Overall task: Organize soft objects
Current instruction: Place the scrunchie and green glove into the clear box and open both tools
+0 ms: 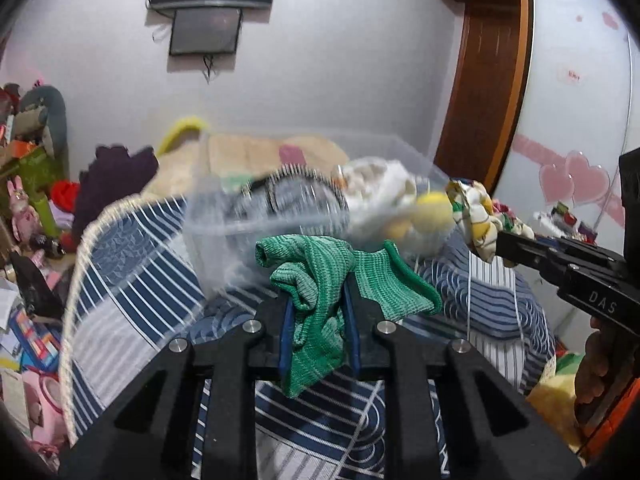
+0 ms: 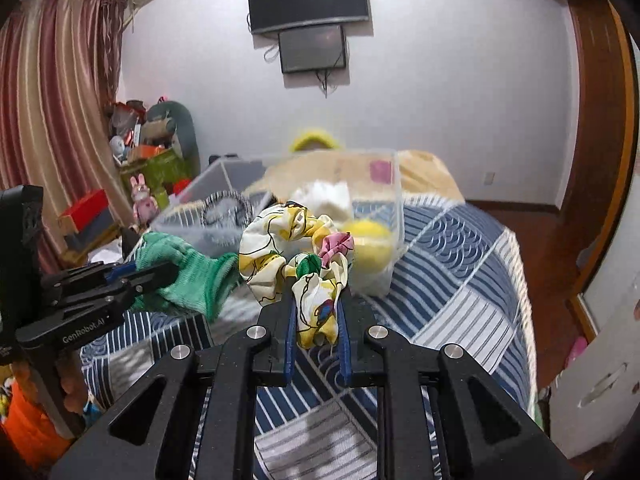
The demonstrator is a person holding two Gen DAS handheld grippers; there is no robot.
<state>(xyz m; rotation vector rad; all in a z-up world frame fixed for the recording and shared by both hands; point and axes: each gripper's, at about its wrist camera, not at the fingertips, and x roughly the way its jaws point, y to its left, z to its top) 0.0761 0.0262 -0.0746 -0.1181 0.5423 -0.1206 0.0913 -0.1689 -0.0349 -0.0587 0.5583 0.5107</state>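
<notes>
My left gripper [image 1: 318,300] is shut on a green knitted cloth [image 1: 320,280] and holds it above the bed, just short of a clear plastic bin [image 1: 248,224]. It also shows in the right wrist view [image 2: 140,272] with the green cloth [image 2: 188,276]. My right gripper [image 2: 317,300] is shut on a floral scrunchie [image 2: 280,252], held up in front of the bin [image 2: 396,200]. In the left wrist view the right gripper [image 1: 500,246] holds the scrunchie [image 1: 476,212] at the bin's right end. The bin holds a yellow soft ball [image 2: 370,246], a white plush item [image 2: 324,196] and a striped item [image 2: 226,210].
The bin stands on a bed with a blue and white patterned cover [image 2: 440,264]. A beige pillow [image 1: 256,156] lies behind the bin. Toys and boxes [image 2: 148,148] pile up at the left by a curtain [image 2: 52,120]. A wardrobe [image 1: 572,100] stands at the right.
</notes>
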